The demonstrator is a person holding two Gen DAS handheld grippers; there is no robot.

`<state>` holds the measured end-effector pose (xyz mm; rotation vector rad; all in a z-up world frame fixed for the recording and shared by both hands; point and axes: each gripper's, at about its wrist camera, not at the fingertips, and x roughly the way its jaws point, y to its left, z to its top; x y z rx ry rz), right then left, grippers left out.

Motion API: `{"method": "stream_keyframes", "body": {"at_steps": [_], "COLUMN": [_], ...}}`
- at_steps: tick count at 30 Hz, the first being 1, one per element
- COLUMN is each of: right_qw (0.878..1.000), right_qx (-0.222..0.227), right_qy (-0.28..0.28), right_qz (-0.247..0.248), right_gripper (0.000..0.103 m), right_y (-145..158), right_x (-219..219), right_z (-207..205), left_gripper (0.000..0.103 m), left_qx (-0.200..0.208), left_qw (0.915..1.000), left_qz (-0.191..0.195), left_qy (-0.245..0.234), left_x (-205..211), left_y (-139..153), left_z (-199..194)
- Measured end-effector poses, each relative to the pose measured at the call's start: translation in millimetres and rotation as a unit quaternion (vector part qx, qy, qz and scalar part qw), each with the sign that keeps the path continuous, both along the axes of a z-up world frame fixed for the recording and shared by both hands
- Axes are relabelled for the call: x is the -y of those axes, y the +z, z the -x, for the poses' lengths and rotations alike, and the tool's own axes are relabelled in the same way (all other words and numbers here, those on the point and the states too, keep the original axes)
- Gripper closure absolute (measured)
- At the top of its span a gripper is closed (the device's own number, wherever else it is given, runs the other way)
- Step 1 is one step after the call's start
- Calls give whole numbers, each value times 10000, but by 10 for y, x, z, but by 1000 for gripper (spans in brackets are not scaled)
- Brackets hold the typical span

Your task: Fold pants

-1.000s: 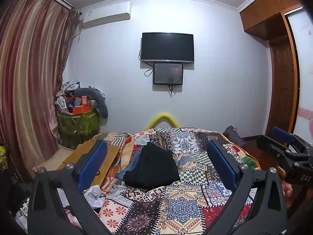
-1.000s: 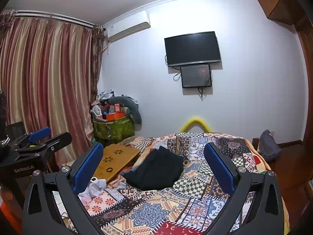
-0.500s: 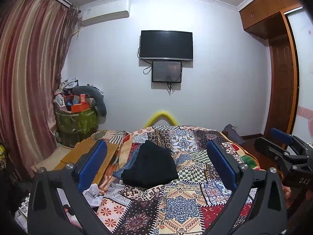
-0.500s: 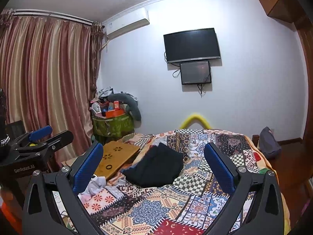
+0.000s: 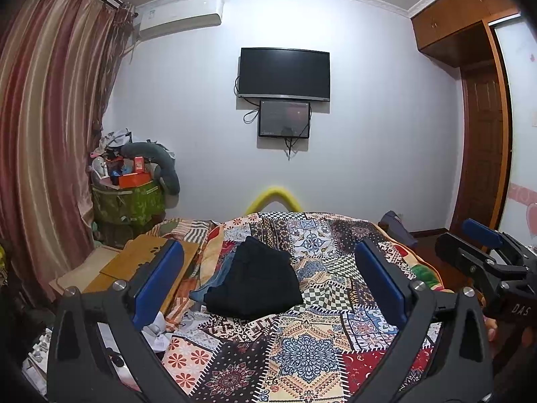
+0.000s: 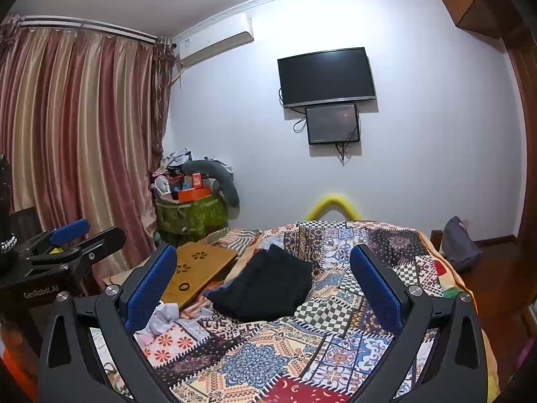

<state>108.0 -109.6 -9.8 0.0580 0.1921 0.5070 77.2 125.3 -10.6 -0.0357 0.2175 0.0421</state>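
Lying folded on the patchwork bedspread point(image 5: 295, 352), the black pants point(image 5: 258, 282) sit ahead of both tools, untouched; left tool point(image 5: 268, 275) and right tool point(image 6: 265, 277) gape, released and empty.

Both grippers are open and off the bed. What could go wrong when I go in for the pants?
The black pants lie bunched on blue denim clothing, so the open left gripper may pinch both. The busy patchwork quilt could also get caught. The right gripper is open too.
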Motion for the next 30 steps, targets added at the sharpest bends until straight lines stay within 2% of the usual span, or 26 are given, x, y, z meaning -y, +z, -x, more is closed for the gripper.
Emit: {"method": "stream_keyframes", "body": {"at_steps": [20, 30], "right_qw": [10000, 10000], "right_qx": [47, 17], "right_qy": [-47, -70], "right_qz": [32, -33], "right_gripper": [1, 1], "right_y": [36, 38], "right_x": [-7, 12], "right_z": [11, -24], "left_gripper": [0, 0], "left_qx": [-72, -26], "left_qw": [9998, 9999], "left_qz": [108, 3], "left_qy": [-118, -134], "left_x": [15, 70], "left_y": [26, 25], "left_z": [-17, 10]}}
